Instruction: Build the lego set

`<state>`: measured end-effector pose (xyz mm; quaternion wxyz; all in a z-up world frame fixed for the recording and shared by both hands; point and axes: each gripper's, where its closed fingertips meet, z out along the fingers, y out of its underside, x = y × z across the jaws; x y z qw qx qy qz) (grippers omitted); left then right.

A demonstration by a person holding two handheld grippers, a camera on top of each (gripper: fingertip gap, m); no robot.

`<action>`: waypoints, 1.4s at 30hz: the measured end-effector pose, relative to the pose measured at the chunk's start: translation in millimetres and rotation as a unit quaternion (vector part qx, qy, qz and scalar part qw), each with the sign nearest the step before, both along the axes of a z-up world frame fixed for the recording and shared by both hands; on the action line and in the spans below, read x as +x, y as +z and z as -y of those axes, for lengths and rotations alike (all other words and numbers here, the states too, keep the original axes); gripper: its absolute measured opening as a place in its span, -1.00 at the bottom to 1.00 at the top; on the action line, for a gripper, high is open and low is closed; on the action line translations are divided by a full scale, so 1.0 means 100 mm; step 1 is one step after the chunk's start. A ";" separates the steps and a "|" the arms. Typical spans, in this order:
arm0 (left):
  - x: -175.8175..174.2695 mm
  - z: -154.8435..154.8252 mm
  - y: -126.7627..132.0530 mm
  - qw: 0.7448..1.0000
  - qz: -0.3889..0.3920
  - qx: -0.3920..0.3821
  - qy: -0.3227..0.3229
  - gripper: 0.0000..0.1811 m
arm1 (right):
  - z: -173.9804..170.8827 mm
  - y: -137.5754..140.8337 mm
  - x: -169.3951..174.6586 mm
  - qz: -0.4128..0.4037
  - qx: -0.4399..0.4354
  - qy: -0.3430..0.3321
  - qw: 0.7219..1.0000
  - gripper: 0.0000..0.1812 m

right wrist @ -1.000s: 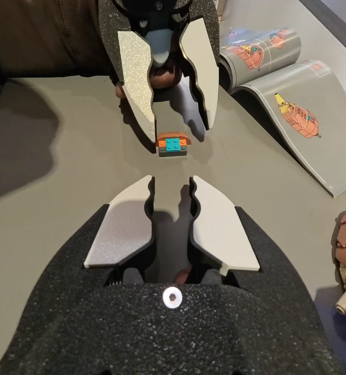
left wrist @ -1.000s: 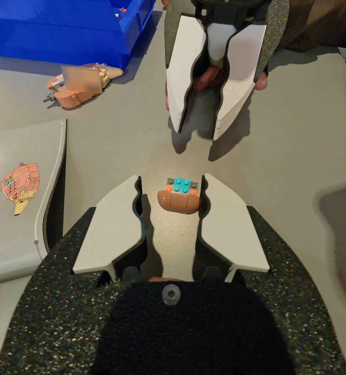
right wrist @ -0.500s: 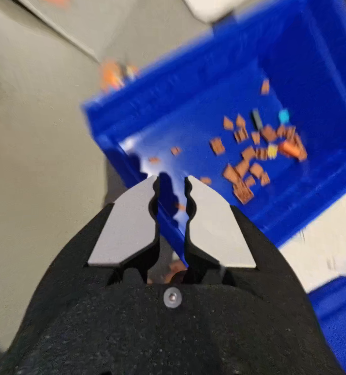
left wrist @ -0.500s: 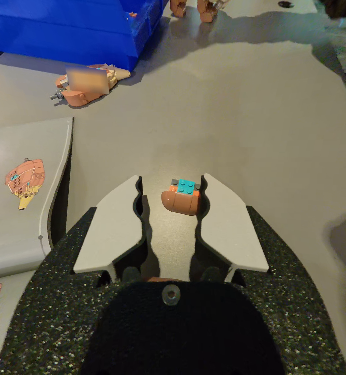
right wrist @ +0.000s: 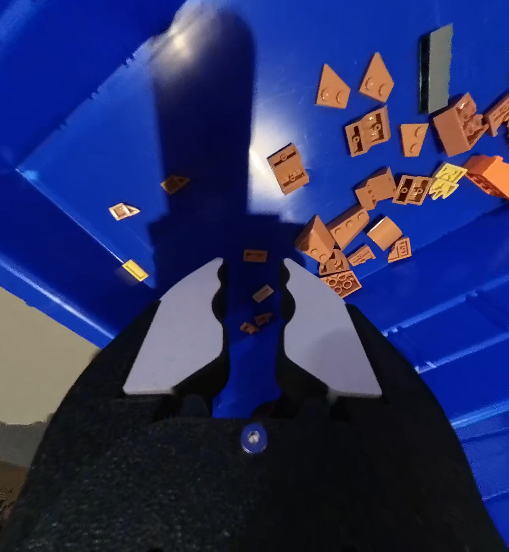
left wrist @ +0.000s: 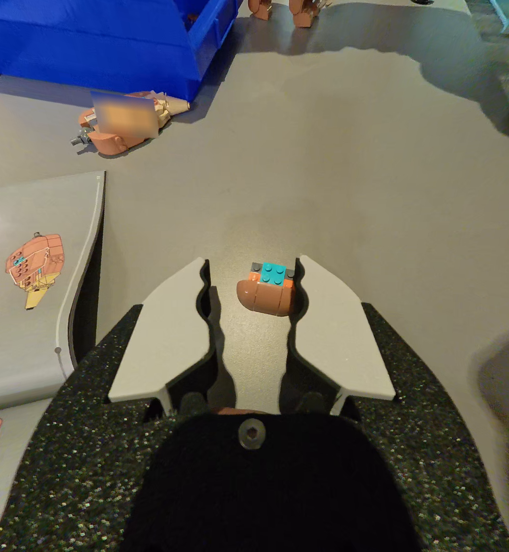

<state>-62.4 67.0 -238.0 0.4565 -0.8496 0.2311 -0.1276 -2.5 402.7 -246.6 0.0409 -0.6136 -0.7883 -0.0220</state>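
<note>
A small lego sub-assembly (left wrist: 266, 288), brown and rounded with a teal plate and orange and grey bits on top, lies on the grey table. My left gripper (left wrist: 251, 261) is open around it; the piece sits against the right finger (left wrist: 330, 301), with a gap to the left finger. My right gripper (right wrist: 253, 263) is open and empty, hovering over the blue bin (right wrist: 98, 125). Several loose brown, orange and yellow bricks (right wrist: 366, 191) lie on the bin floor, and small brown pieces (right wrist: 262, 292) show between its fingers.
An open instruction booklet (left wrist: 38, 283) lies to the left. A larger brown lego build (left wrist: 121, 131), partly under a blur patch, rests in front of the blue bin (left wrist: 98, 38). Two brown lego parts (left wrist: 301, 12) stand at the far edge. The grippers' ends are close to 35 cm from one another.
My right gripper left the spot facing the left one and swung over into the blue bin, now closer to the bricks. My left gripper and the sub-assembly have barely moved.
</note>
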 end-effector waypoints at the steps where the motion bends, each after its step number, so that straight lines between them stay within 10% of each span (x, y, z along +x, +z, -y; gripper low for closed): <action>1: 0.00 0.00 0.00 1.000 0.000 0.000 0.000 -0.40 | 0.00 -0.02 0.01 0.006 0.006 0.002 1.000 -0.62; 21: 0.00 0.00 -0.01 1.000 -0.004 0.001 0.001 -0.41 | -0.03 -0.14 0.03 0.027 0.011 -0.018 0.999 -0.81; 27: -0.05 -0.02 0.05 1.000 0.006 0.016 0.016 -0.41 | 0.47 0.48 -0.24 -0.179 -0.065 -0.010 0.982 -0.81; 30: -0.08 -0.05 0.18 0.998 0.020 0.046 0.029 -0.41 | 1.31 1.17 -0.36 -0.378 -0.196 0.056 0.903 -0.82; 33: -0.03 -0.08 0.46 0.992 0.056 0.106 0.031 -0.43 | 2.14 1.76 -0.22 -0.542 -0.322 0.129 0.765 -0.82; 37: 0.14 -0.05 0.82 0.976 0.146 0.159 0.016 -0.48 | 2.73 1.95 -0.03 -0.635 -0.455 0.138 0.609 -0.82; 42: 0.37 0.03 1.08 0.947 0.279 0.160 -0.022 -0.55 | 2.98 1.65 -0.14 -0.631 -0.524 0.104 0.563 -0.82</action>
